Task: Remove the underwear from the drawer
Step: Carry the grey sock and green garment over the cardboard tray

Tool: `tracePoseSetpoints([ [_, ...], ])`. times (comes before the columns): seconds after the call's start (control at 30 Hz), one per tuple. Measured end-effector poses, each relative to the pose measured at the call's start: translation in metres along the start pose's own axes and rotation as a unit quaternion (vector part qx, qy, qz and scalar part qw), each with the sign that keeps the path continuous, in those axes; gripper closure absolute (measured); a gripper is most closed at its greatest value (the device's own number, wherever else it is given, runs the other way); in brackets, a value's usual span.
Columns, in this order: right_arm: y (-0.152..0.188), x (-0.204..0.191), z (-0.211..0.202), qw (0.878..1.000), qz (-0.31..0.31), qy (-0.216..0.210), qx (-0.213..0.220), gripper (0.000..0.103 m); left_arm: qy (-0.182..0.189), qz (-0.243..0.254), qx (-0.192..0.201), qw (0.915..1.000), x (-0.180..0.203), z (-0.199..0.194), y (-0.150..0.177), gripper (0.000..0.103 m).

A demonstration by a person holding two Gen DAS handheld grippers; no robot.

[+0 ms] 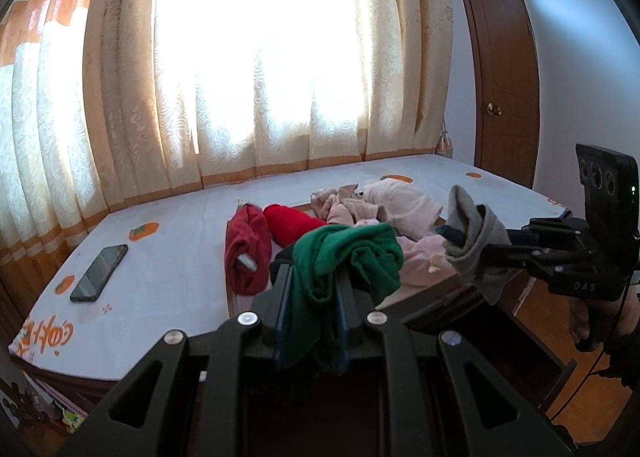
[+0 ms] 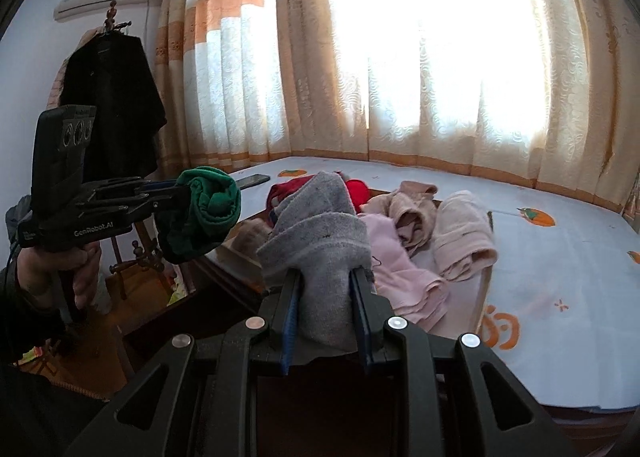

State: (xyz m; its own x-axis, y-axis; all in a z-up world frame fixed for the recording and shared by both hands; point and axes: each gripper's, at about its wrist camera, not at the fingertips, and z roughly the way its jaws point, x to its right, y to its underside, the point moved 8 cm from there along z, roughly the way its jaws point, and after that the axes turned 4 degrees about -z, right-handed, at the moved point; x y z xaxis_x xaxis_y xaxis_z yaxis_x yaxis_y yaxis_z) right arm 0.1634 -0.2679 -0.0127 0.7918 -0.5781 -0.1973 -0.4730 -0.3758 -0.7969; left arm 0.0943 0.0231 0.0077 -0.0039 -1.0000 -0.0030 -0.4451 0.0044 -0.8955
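Observation:
My left gripper (image 1: 312,289) is shut on green underwear (image 1: 352,261) and holds it in the air above the tabletop; it also shows in the right wrist view (image 2: 176,201), with the green underwear (image 2: 208,209) bunched at its tips. My right gripper (image 2: 326,289) is shut on grey underwear (image 2: 320,249), also lifted; it shows in the left wrist view (image 1: 452,237) with the grey underwear (image 1: 476,241) hanging from it. The open drawer (image 2: 240,253) lies below, its inside mostly hidden.
On the white cloth-covered tabletop (image 1: 172,257) lie red garments (image 1: 248,249), pink and beige garments (image 1: 392,209) and a black phone (image 1: 99,273). Curtains hang behind. A brown door (image 1: 504,69) stands at the right; a coat rack (image 2: 112,97) at the left.

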Motion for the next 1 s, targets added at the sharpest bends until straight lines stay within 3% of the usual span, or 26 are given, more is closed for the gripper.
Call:
tracePoseSetpoints([
  [0.67,-0.019,0.059,0.030,0.998,0.023,0.050,-0.042,0.076,-0.011,0.001,-0.024,0.9996,-0.014,0.054,-0.032,0.086],
  [1.0,-0.017,0.067,0.046,0.996,0.023,0.057,-0.063,0.076,-0.004,-0.035,-0.037,0.9987,-0.026,0.071,-0.041,0.086],
])
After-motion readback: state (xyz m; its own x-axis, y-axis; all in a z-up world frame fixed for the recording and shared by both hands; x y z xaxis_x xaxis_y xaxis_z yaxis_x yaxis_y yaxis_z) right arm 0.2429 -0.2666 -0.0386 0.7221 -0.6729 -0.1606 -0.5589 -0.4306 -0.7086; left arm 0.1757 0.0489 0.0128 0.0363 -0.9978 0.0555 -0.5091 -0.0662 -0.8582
